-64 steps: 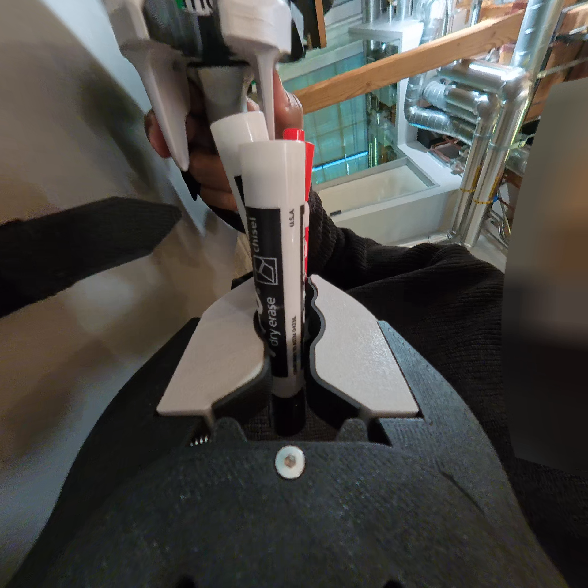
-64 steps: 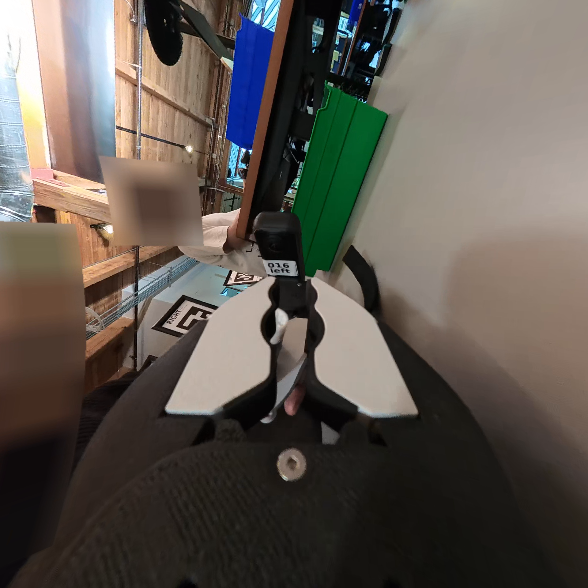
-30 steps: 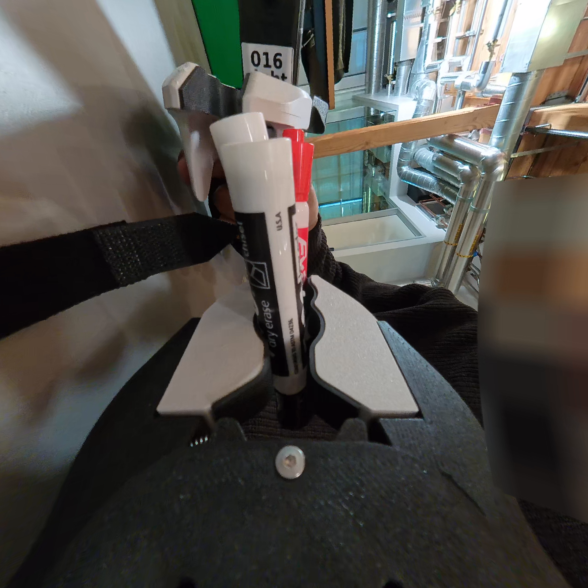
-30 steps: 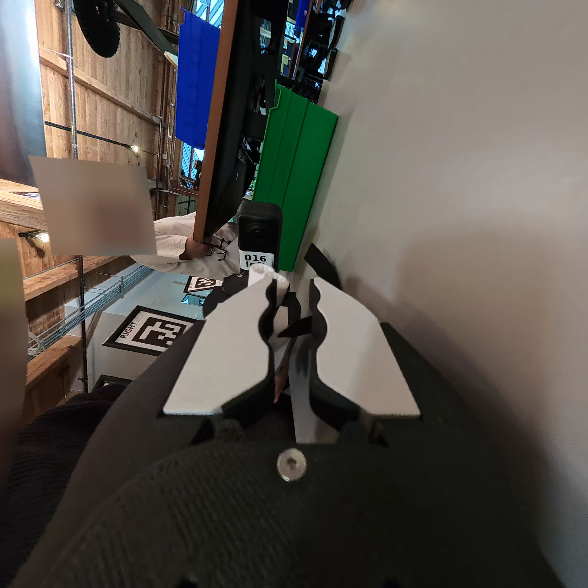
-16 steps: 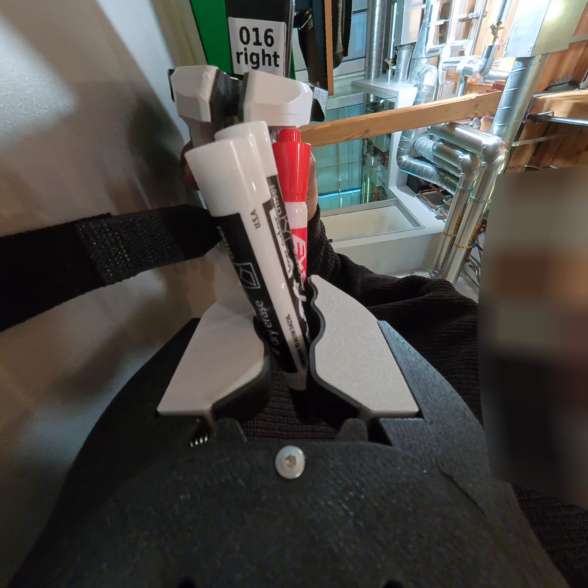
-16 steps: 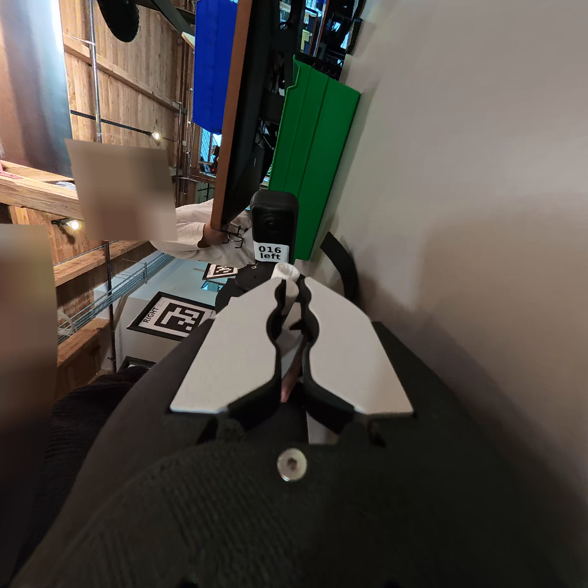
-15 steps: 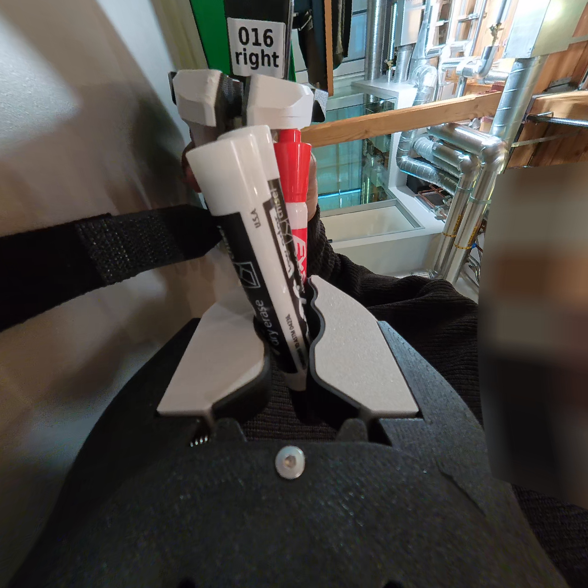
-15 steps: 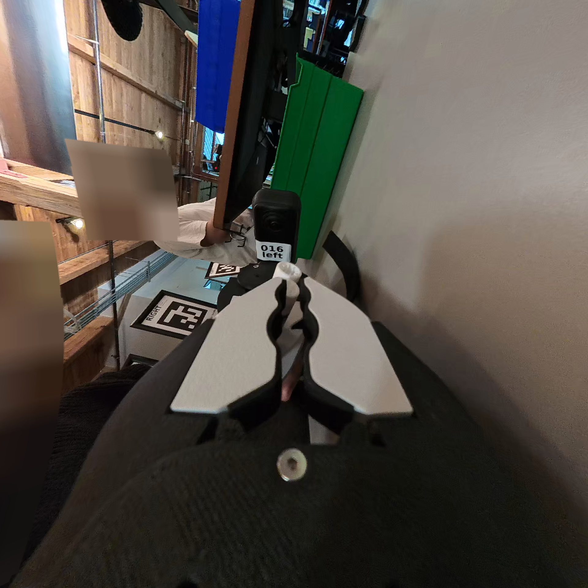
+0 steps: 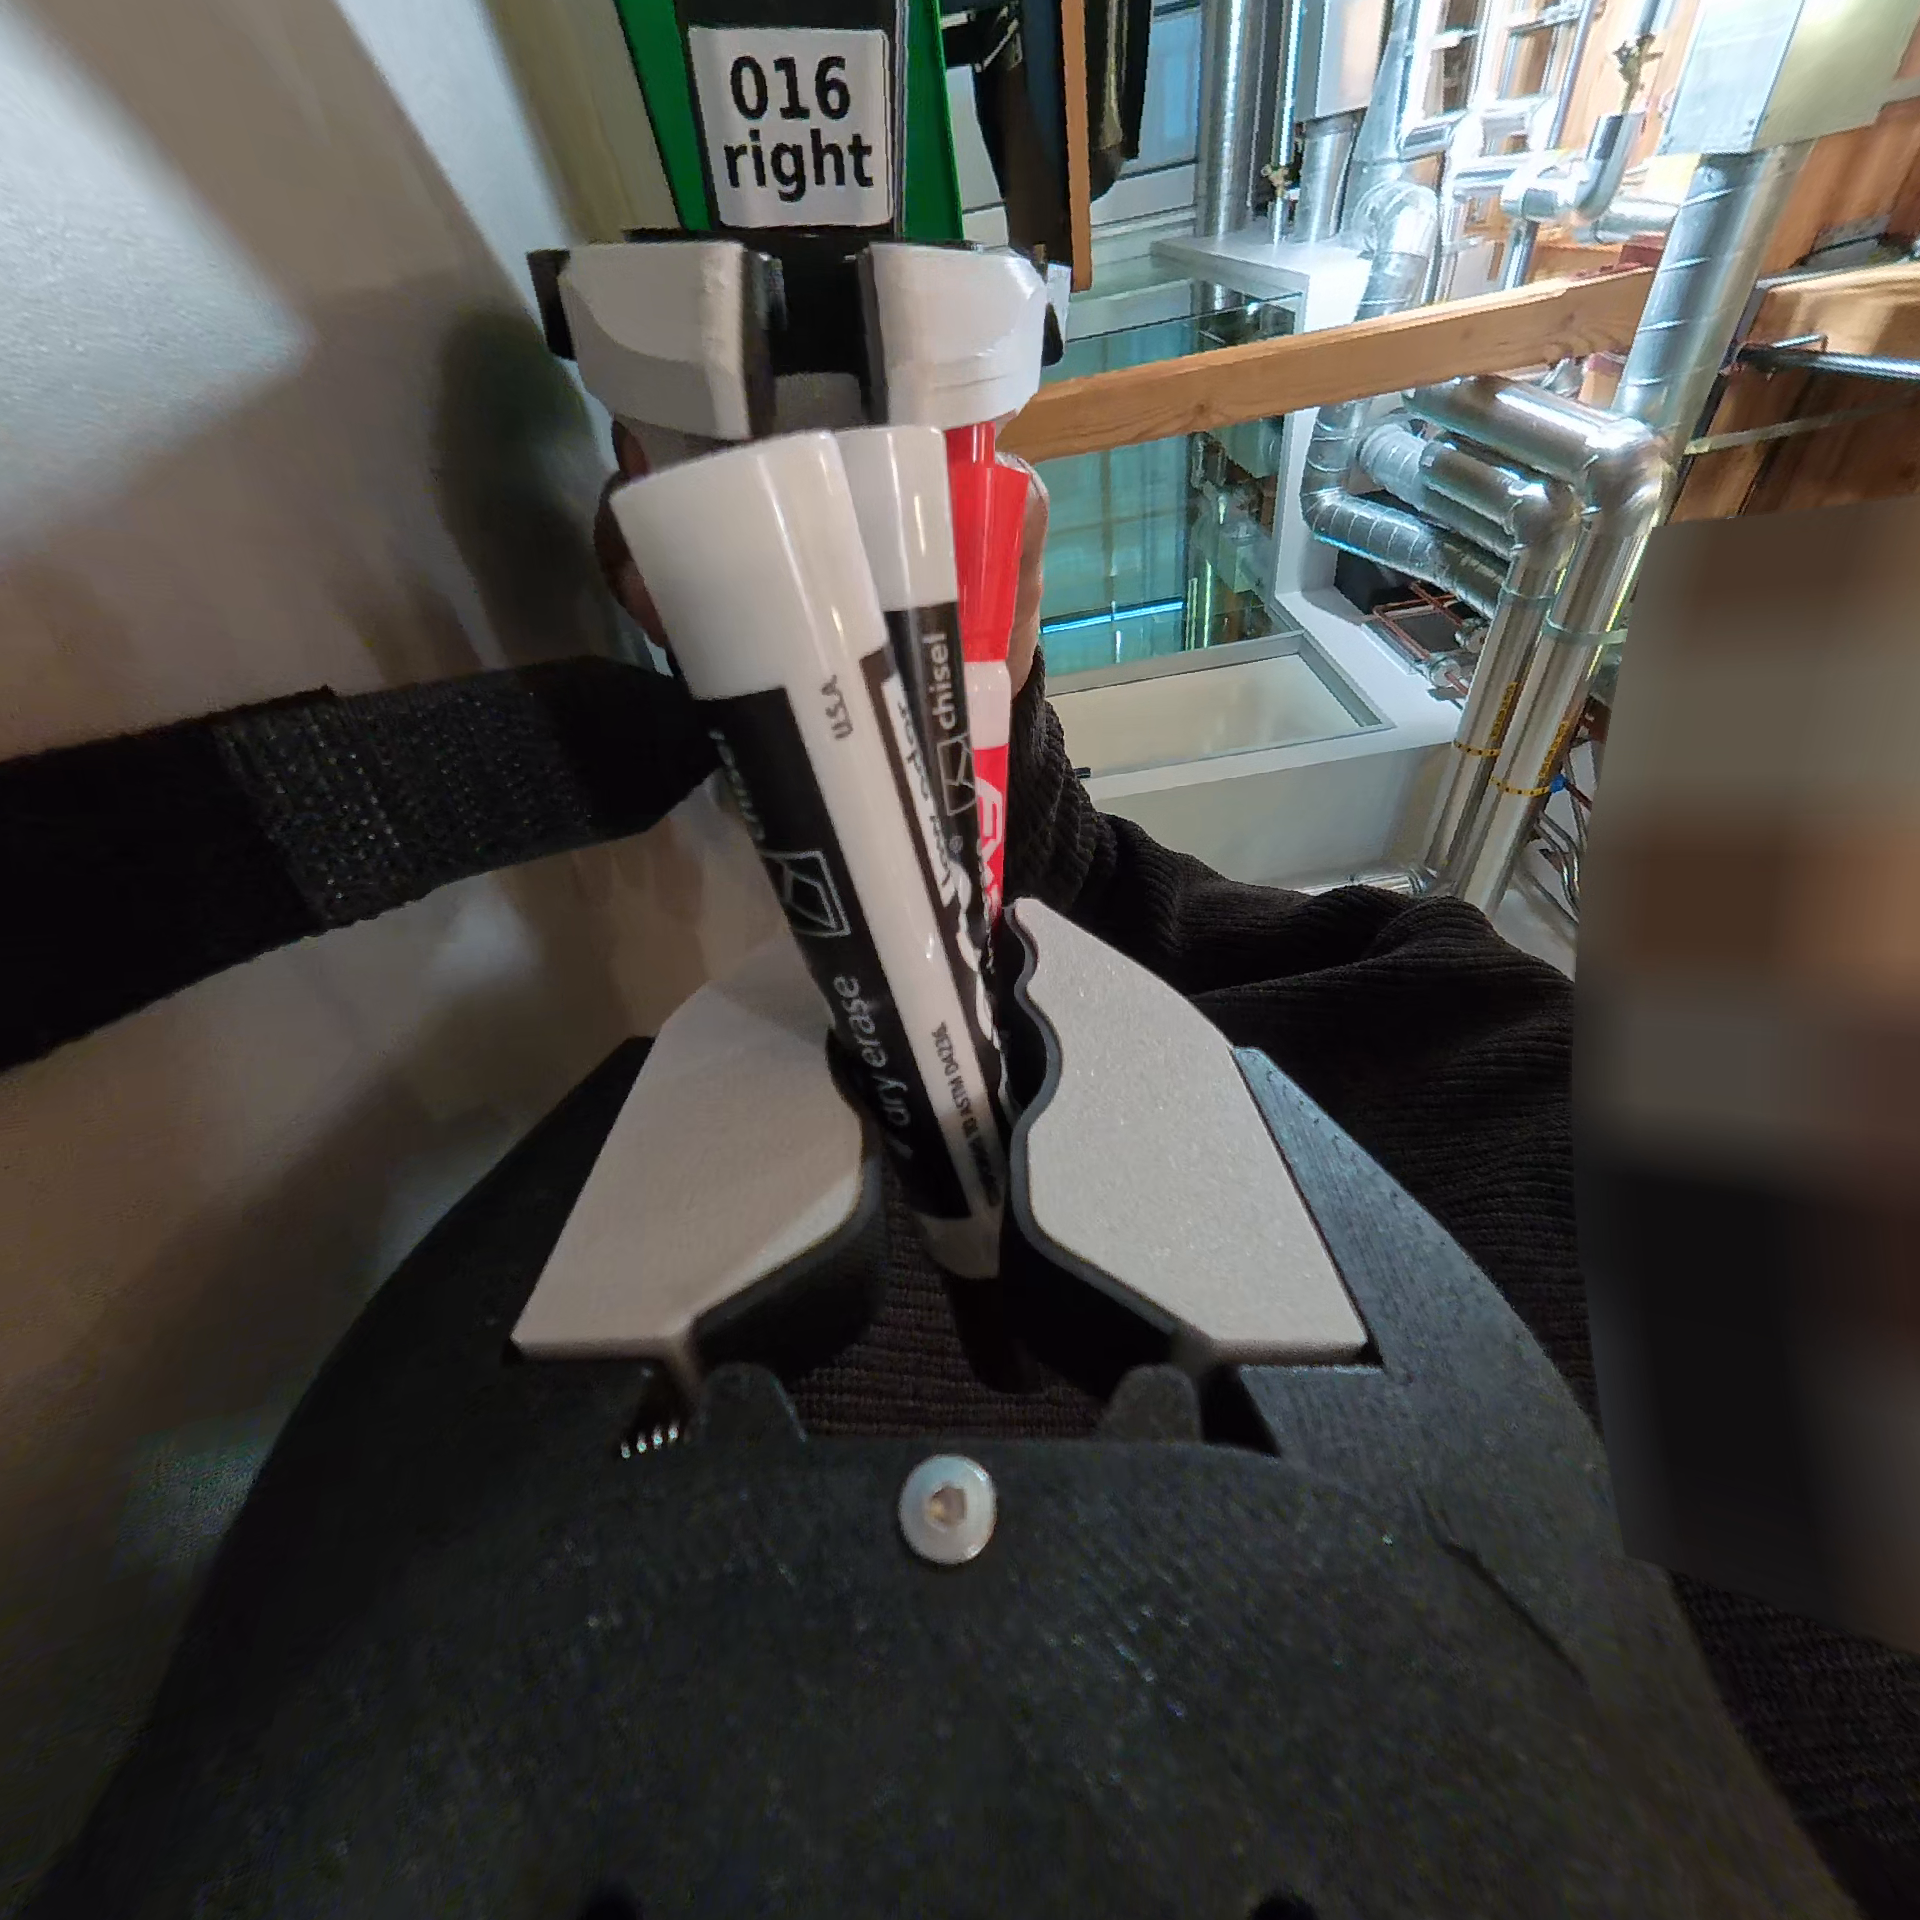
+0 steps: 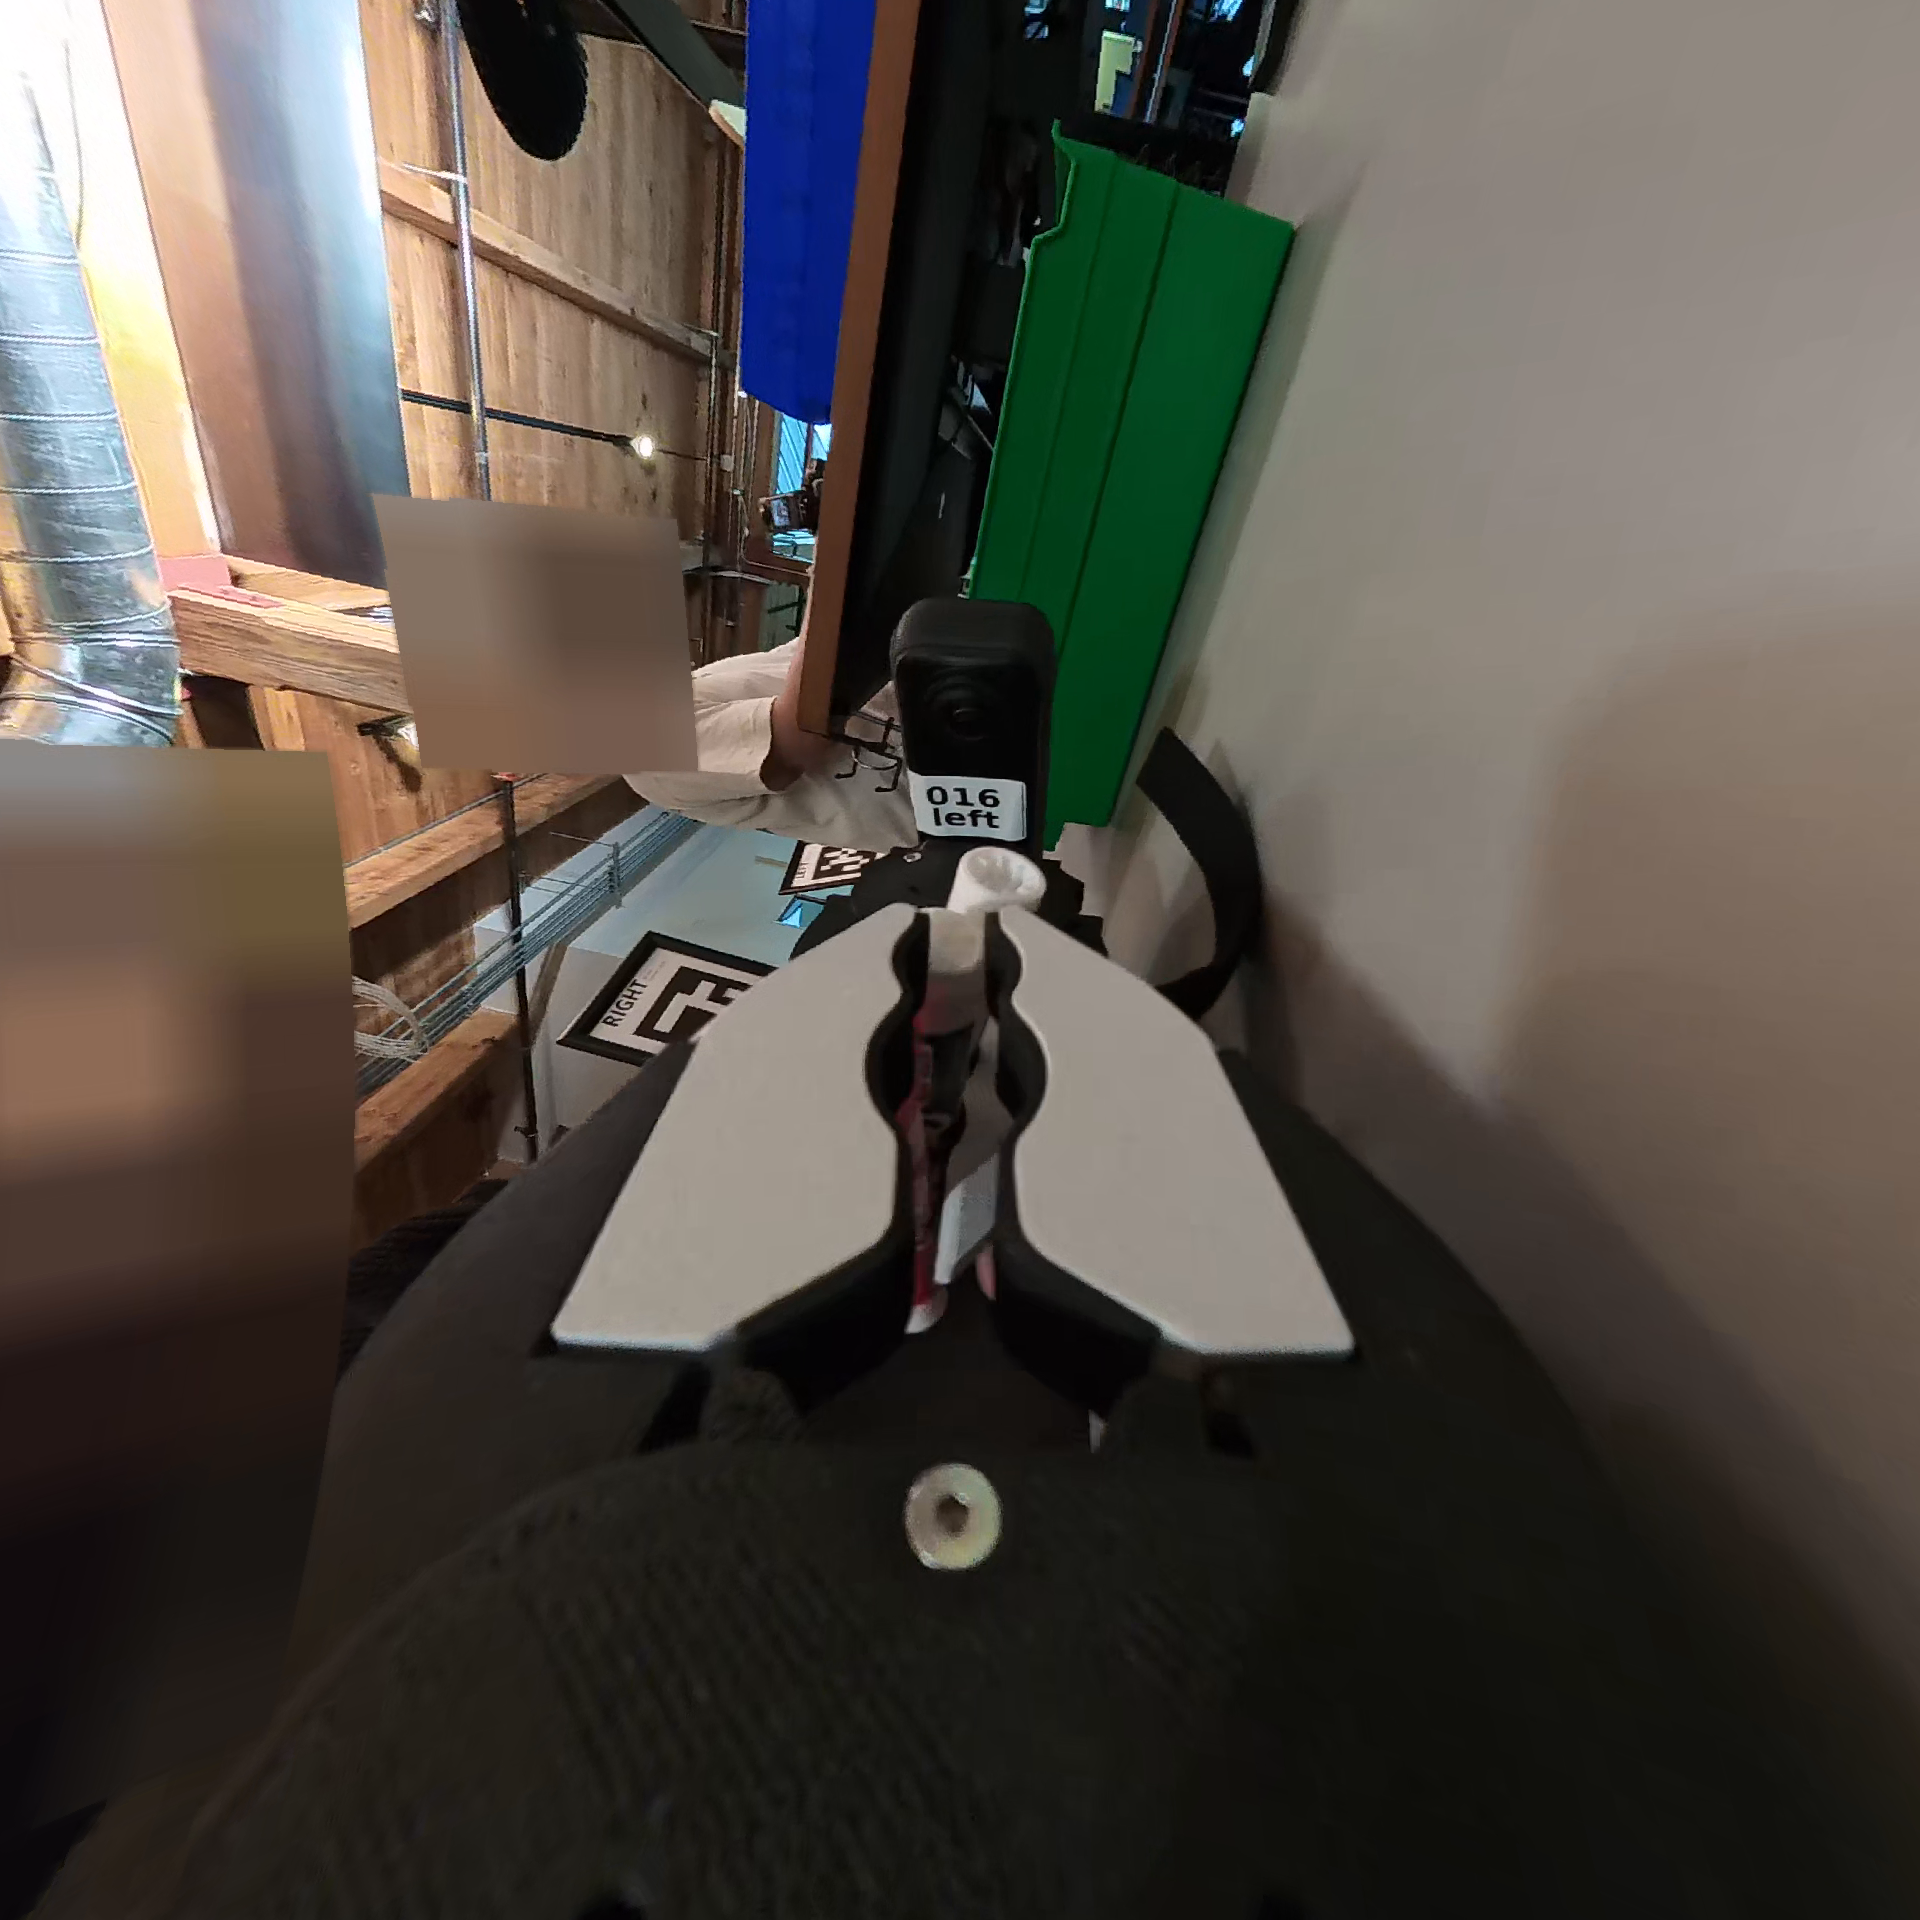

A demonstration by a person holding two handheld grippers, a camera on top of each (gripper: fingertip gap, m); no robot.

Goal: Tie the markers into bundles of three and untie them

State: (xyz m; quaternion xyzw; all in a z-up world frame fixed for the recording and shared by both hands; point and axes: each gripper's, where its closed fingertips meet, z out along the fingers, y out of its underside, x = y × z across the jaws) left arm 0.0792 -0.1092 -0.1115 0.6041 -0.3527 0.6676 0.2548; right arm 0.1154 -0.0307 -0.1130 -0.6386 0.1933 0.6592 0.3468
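My left gripper point(image 9: 925, 966) is shut on a bundle of three markers: two black-and-white ones point(image 9: 821, 790) and a red one point(image 9: 987, 582). The bundle leans left. A black hook-and-loop strap point(image 9: 364, 810) runs from the left edge to behind the markers. My right gripper point(image 9: 810, 343) faces the camera just past the markers' far ends. In the right wrist view my right gripper point(image 10: 958, 920) is nearly closed on the markers point(image 10: 951, 1049); a white marker end point(image 10: 997, 883) sticks out past the fingertips. The strap point(image 10: 1216, 883) curls beside it.
The light grey table point(image 10: 1610, 727) lies along one side. A green bin point(image 10: 1122, 499) and a blue bin point(image 10: 795, 208) stand at its far end. The left gripper's camera point(image 10: 971, 707) faces me. A wooden rail point(image 9: 1351, 353) and metal pipes point(image 9: 1507, 499) are behind. Left tips to right tips: about 8 centimeters.
The marker bundle has tilted to the left in my left gripper. My right gripper has moved in over the far ends and narrowed its fingers around the markers.
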